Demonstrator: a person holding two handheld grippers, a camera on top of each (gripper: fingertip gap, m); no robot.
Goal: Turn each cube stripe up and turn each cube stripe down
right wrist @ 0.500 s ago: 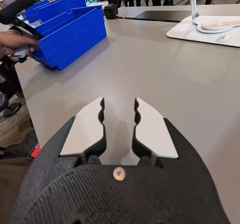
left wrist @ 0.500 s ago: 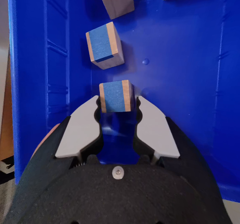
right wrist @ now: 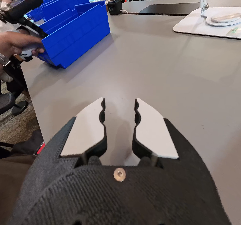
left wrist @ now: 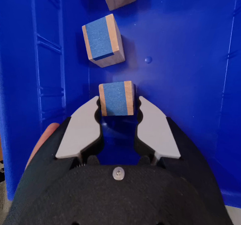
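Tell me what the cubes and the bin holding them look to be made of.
Cube between the left gripper's fingers, the near cube: bare wood by its tan grain, with a matte blue stripe, likely tape. The next cube looks the same. Bin: glossy blue moulded plastic, judging by its ribs.

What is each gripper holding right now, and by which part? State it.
The left gripper has the nearest striped cube between its fingertips, flanking its two side faces; firm contact cannot be told. The right gripper holds nothing, open above the table.
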